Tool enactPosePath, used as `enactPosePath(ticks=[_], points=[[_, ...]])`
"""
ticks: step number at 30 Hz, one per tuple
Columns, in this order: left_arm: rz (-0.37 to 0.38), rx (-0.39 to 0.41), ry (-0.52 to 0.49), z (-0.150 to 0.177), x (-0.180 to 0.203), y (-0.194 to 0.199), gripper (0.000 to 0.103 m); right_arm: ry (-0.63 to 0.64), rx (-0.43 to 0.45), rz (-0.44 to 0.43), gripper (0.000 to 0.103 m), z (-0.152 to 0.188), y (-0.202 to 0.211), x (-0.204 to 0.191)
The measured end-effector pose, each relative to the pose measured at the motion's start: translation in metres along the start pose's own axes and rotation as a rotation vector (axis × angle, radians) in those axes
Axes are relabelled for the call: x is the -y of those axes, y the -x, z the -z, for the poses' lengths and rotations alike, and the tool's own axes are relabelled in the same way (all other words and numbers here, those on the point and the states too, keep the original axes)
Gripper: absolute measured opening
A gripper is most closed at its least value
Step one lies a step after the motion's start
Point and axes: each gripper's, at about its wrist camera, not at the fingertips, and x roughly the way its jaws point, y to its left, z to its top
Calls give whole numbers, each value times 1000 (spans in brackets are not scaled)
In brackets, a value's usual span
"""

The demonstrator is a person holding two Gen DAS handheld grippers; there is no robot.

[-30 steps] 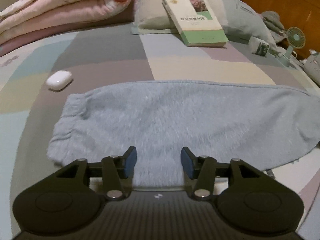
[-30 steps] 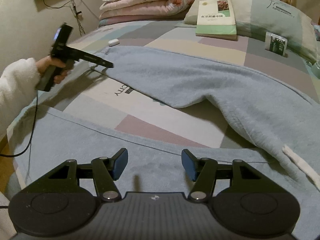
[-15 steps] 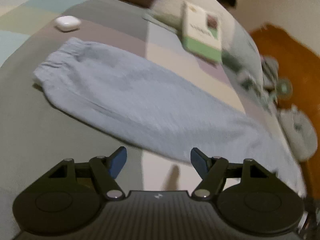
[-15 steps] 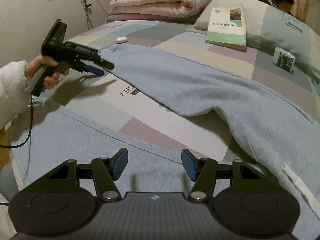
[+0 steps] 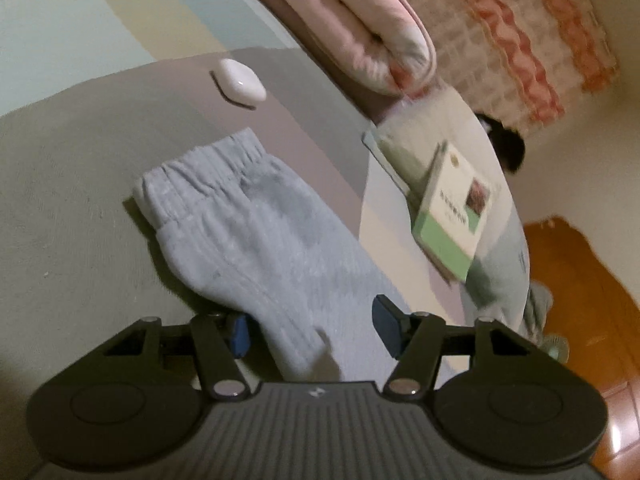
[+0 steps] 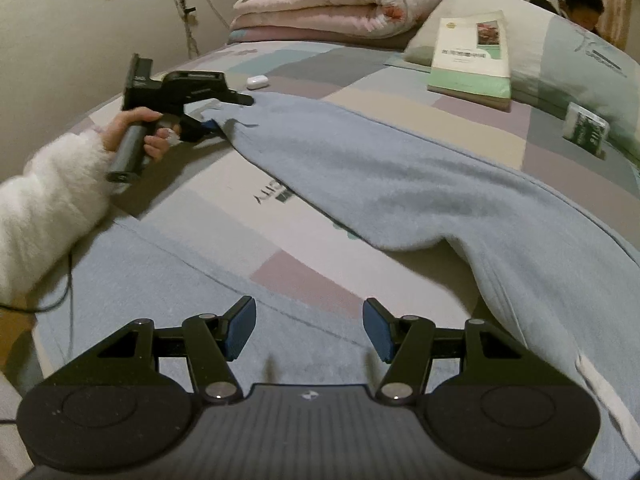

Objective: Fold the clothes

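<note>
Two legs of the light-blue sweatpants [image 6: 420,184] lie spread apart on the bed [image 6: 288,64]: one runs long and flat across the patchwork sheet toward its elastic cuff [image 5: 200,176], the other crosses the near edge of the bed beneath the right gripper [image 6: 308,330]. With the legs parted and no layer laid over another in view, the garment reads as opened out rather than folded, so most of the folding appears to remain; whether any fold exists toward the waist cannot be told.

At the cuff end, the left gripper [image 5: 308,330] sits low with its fingers apart, the leg's edge running between them; the cloth hides most of the left pad, and motion blur leaves it unclear whether either pad touches fabric. The right gripper's fingers are likewise spread, hovering over the near leg and clamped on nothing.

A white drawstring [image 6: 604,392] marks the waist, which is cut off at the right edge. Beyond the trousers lie a white earbud case [image 6: 256,82], a green-and-white book [image 6: 472,56] on a pillow [image 6: 568,44], and a folded pink quilt [image 6: 332,4]. A person is partly visible behind the pillow.
</note>
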Motion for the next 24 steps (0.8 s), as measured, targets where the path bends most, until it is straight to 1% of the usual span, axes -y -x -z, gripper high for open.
enactPosePath(ticks=[2,3,6,8,9,10,11,13,16,18,19,21,22,23,24], points=[[-20,7,-27,4,4,-1,60,22,-7,-37,65,-17,-4,2],[-37,12,-47,6,7,-1,57,38,-12,-52,65,-28,-8,4],[-114,24,-123,13,17,0,40,75,-38,-96,65,-63,-25,13],[-137,32,-164,17,22,2,38,85,-62,-120,65,-89,-43,21],[-146,38,-184,19,23,3,35,93,-68,-123,65,-102,-53,26],[-160,44,-207,21,24,4,31,101,-71,-123,65,-115,-64,30],[-177,50,-230,23,25,6,22,106,-73,-124,65,-128,-75,34],[-193,43,-227,21,23,9,13,121,-74,-114,65,-155,-99,41],[-205,18,-205,17,18,17,10,107,-75,-79,65,-188,-135,49],[-218,6,-202,14,16,23,11,89,-68,-67,65,-203,-156,52],[-222,0,-206,13,15,24,15,94,-70,-68,65,-205,-161,51],[-213,-10,-215,12,15,22,15,112,-75,-76,64,-206,-170,47],[-203,-9,-208,12,14,22,19,121,-78,-80,65,-206,-174,46],[-192,-9,-200,12,13,23,26,127,-74,-96,64,-203,-174,42],[-182,-8,-191,12,13,23,28,137,-74,-118,64,-196,-171,37]])
